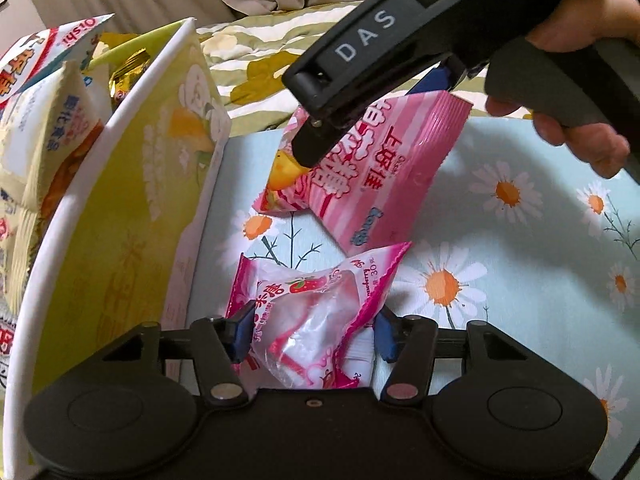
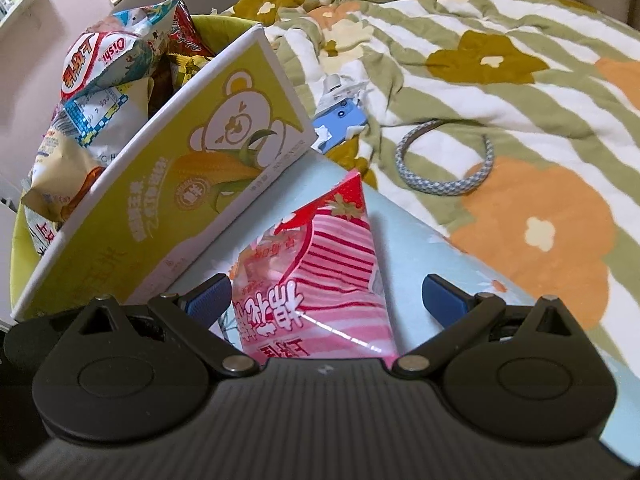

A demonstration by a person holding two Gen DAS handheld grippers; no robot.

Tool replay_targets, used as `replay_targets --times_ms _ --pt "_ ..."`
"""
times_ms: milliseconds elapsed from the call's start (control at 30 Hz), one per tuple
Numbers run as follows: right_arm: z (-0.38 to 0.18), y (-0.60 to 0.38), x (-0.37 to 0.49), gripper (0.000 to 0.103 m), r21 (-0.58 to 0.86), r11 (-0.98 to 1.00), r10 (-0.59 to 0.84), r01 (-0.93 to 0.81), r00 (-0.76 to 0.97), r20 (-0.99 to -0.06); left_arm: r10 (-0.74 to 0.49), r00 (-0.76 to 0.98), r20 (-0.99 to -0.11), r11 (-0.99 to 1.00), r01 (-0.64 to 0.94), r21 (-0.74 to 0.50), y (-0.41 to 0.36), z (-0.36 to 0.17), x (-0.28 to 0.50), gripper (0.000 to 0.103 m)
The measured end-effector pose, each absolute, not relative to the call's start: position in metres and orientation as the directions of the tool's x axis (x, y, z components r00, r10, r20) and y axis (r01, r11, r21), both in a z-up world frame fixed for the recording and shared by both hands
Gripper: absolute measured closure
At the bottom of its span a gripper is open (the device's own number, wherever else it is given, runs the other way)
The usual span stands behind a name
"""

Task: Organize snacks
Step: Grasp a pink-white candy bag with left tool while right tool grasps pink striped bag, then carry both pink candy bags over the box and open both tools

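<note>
Strawberry candy's pink-and-clear crinkly packet (image 1: 316, 320) sits clamped in my left hand-held gripper (image 1: 312, 334), while my right hand-held gripper (image 2: 326, 300) straddles the pink striped snack bag (image 2: 320, 280), pads apart.

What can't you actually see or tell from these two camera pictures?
- Left wrist view: the lower end of the strawberry candy bag is hidden behind the left gripper.
- Left wrist view: the right gripper covers part of the pink striped snack bag.
- Both views: the yellow box wall hides the lower parts of the snack bags inside it.
- Right wrist view: the blue object on the blanket is too small to identify.
</note>
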State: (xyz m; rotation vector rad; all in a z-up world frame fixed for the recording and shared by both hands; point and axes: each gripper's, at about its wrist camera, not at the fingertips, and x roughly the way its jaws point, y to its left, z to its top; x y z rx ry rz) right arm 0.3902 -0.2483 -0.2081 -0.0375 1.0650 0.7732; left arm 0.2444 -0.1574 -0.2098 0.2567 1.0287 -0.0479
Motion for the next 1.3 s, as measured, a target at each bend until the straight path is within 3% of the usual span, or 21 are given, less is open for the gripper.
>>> replay_targets --times_ms 200,367,433,900,1300 --pt "-0.213 -0.243 0.392 0.000 0.400 0.715 0.592 -0.574 0.193 -0.782 0.072 0.528 -0.846 0.972 0.152 0.178 -0.158 -0.207 0.243 0.042" --pt "-0.212 -0.246 0.385 0.023 0.449 0.688 0.626 -0.570 0.154 -0.764 0.061 0.534 -0.843 0.974 0.153 0.167 -0.156 -0.206 0.242 0.042" --pt "-0.211 -0.249 0.380 0.037 0.458 0.686 0.633 -0.566 0.151 -0.760 0.055 0.541 -0.839 0.974 0.154 0.163 -0.157 -0.202 0.240 0.042" --pt "-0.136 -0.297 0.319 0.039 0.272 0.800 0.526 -0.535 0.406 -0.747 -0.060 0.652 -0.756 0.972 0.211 0.106 -0.163 -0.128 0.202 0.042" --pt "-0.038 -0.291 0.258 0.039 0.273 0.859 0.501 -0.433 0.602 -0.622 -0.056 0.793 -0.607 0.981 0.156 0.114 -0.092 -0.021 0.165 0.042"
